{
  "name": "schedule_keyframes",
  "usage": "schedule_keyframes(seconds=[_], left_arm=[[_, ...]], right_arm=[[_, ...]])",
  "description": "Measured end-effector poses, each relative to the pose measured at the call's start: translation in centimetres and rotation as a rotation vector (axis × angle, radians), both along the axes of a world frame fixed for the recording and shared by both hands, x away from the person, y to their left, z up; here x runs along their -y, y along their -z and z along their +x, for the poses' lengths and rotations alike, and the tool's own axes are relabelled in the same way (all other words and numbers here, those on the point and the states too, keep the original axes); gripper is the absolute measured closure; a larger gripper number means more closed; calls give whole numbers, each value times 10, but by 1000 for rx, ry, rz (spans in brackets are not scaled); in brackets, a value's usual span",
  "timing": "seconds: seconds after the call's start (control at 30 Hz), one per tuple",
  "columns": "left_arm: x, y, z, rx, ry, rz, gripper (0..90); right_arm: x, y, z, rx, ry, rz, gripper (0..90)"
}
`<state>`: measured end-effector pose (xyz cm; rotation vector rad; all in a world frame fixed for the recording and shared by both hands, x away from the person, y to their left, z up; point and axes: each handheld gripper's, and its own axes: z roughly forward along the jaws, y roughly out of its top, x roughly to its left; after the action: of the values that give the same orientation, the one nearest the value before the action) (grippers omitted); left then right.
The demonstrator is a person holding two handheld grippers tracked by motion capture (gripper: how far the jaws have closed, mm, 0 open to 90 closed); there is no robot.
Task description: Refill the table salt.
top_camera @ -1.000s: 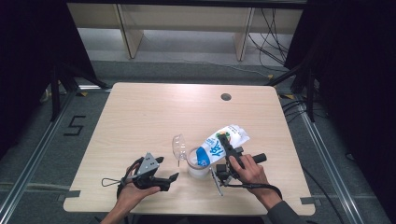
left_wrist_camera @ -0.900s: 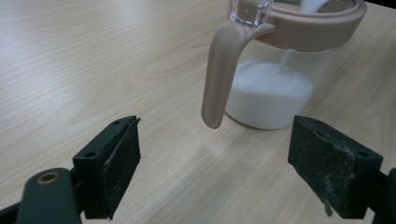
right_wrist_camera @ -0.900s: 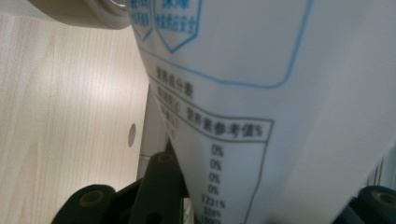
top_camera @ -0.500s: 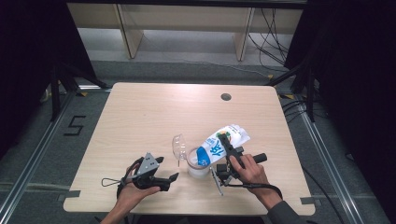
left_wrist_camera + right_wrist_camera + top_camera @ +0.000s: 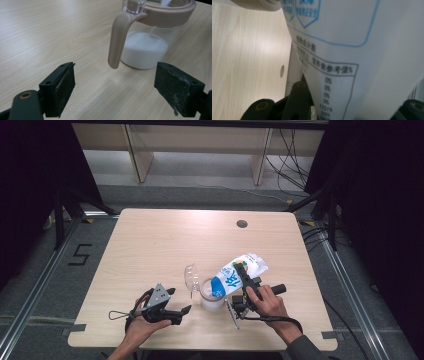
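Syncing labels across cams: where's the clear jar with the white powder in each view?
High view: jar at lower centre of the table, under the tilted bag's mouth.
Left gripper view: jar at upper right, beyond the open jaws, tan handle in front.
Right gripper view: only a pale rim at top left, probably the jar's.
Shared landmark: wood-grain tabletop.

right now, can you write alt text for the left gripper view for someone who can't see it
A clear plastic jar, partly filled with white powder, stands on a light wood table as a thin white stream falls into it. Its pinkish-beige rim carries a hanging latch. The open left gripper sits low in front, jaws wide apart and holding nothing.
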<state>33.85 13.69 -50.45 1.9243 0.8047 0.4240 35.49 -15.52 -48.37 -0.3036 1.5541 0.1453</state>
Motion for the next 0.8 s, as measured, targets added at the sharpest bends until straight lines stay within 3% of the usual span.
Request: schedule_keyframes(seconds=[0.8], left_arm=[[0,0,0,1,2,0,164]], right_arm=[[-1,0,-2,-13,15,-5,753]])
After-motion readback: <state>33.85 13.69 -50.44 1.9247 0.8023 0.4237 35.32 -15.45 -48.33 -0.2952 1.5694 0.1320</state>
